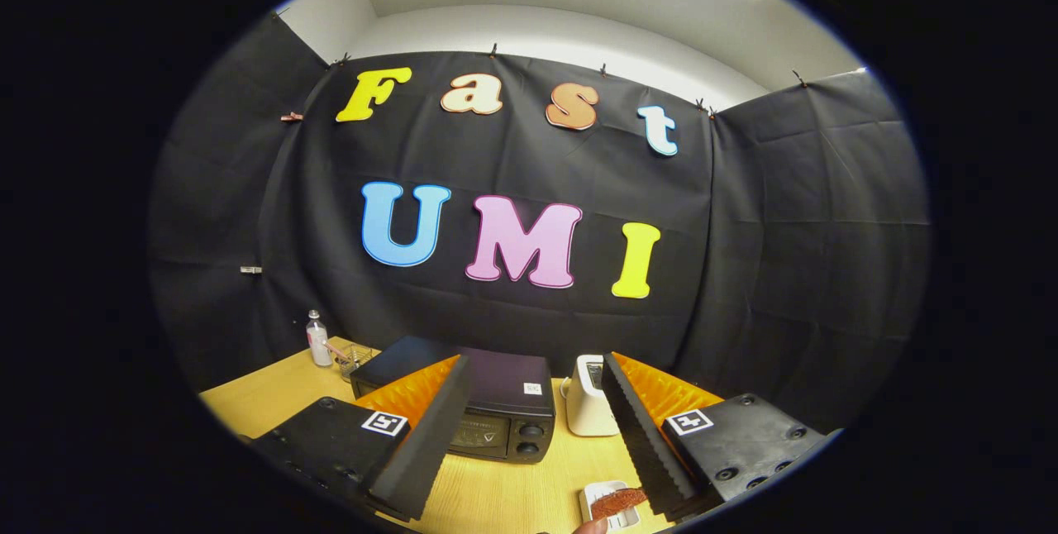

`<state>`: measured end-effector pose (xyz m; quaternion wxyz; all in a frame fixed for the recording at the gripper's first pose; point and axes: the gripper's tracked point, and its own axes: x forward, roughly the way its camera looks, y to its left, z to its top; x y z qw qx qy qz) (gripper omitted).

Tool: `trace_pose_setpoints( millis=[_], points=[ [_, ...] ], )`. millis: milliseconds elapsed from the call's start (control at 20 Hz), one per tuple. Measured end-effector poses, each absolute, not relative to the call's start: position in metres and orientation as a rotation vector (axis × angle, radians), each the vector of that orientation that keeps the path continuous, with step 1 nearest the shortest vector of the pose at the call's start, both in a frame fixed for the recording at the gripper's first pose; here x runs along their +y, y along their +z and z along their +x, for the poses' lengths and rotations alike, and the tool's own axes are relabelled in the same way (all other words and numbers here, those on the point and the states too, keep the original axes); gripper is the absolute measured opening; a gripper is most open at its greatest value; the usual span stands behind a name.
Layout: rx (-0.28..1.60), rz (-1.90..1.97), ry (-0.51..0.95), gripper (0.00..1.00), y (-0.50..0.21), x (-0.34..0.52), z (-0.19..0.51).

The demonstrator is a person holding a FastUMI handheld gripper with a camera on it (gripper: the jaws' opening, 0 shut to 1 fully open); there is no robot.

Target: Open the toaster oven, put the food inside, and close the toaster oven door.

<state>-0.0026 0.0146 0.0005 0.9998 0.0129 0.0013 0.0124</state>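
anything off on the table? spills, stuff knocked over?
Nothing stands out. The toaster oven sits square with its door shut, the white toaster and bottle stand upright, and the food lies on its small tray. The tool is open.

Wooden table [504, 493], on it toaster oven [488, 402], white toaster [587, 406], bottle [317, 339], small white dish [597, 494]

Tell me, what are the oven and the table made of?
The toaster oven, beyond the open tongs, looks like dark painted metal with a faint sheen and a glassy door. The table looks like pale wood or laminate, with fine grain lines.
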Motion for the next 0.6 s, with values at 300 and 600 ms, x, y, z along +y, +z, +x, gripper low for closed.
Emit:
trace_pose_setpoints(
  millis=[300, 600],
  points=[
    [0.008, 0.084, 0.059, 0.97, -0.005, 0.054, 0.019],
    [0.055, 0.118, 0.093, 0.97, -0.044, 0.102, 0.049]
  ],
)
